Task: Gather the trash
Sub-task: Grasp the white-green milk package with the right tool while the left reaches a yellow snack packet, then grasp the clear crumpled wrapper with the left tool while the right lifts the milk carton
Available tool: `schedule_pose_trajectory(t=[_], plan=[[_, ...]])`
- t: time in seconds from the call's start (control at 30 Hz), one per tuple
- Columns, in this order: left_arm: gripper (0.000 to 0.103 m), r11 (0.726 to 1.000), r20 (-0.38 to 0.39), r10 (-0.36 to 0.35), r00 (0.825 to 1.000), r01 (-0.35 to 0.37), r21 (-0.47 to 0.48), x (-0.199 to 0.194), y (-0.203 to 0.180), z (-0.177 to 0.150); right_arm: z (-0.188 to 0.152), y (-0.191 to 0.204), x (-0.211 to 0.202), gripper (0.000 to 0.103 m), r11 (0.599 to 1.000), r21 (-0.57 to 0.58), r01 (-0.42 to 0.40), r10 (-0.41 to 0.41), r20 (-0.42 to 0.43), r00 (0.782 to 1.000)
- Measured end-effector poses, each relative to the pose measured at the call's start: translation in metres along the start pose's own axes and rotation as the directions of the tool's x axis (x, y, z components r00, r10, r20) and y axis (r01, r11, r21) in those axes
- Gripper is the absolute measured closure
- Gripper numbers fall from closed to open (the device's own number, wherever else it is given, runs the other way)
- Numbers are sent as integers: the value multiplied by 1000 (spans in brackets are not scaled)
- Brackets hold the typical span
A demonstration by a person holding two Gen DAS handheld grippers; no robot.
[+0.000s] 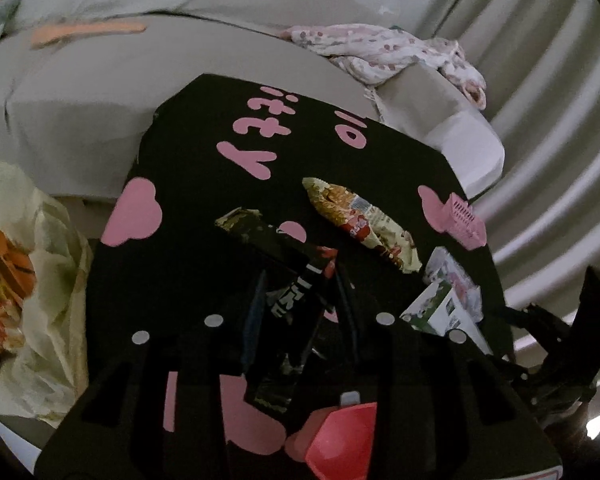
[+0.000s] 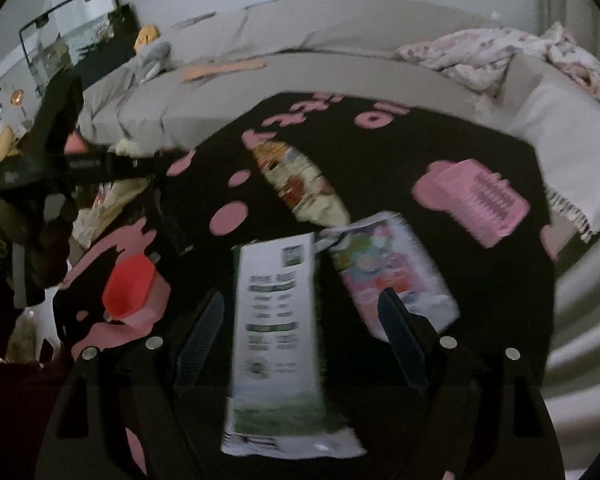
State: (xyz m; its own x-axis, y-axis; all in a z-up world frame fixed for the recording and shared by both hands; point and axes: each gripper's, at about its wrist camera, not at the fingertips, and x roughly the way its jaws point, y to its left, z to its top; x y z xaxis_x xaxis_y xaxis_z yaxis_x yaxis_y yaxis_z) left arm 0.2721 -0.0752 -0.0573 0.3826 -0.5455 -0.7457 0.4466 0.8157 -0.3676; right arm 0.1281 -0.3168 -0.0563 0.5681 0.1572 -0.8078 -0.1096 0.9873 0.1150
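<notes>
The left gripper (image 1: 300,300) has its fingers closed on a black snack wrapper (image 1: 284,280), holding it above the black desk (image 1: 180,240) with pink shapes. The right gripper (image 2: 300,320) has its fingers spread wide, with a white-and-green packet (image 2: 276,320) lying between them on the desk, not gripped. Beyond that packet lie a pink-printed pack (image 2: 396,276) and a yellow snack bag (image 2: 300,184).

Left gripper (image 1: 298,300): angled steeply downward, jaws drawn narrow and clamped on a black snack wrapper (image 1: 288,280). Right gripper (image 2: 300,320): angled steeply downward, jaws spread wide, fingers (image 2: 202,328) apart on either side of a white-and-green packet (image 2: 278,320), pads not pressing it.
</notes>
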Motion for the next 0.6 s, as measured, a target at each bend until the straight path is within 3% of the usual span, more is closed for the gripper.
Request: schedule_pose_trajectory(t=[0.2,0.33,0.5,0.6], plan=[[52,999,-32,32,999,-31,34,6,1,-6,-1,12,29,28,999,-29,46,-48,-59,997],[49,999,-32,45,998,-44,29,4,7,-7,2,3,34,53,1000,7,26,-25,-82,996],[48,996,-18,87,996,-88,-12,-1,23,-7,5,-8,18,55,999,43,18,-17,-32,999],[48,994,-58,107,993,-107,-3,7,27,-10,5,-20,1,55,996,90,18,-20,18,1000]])
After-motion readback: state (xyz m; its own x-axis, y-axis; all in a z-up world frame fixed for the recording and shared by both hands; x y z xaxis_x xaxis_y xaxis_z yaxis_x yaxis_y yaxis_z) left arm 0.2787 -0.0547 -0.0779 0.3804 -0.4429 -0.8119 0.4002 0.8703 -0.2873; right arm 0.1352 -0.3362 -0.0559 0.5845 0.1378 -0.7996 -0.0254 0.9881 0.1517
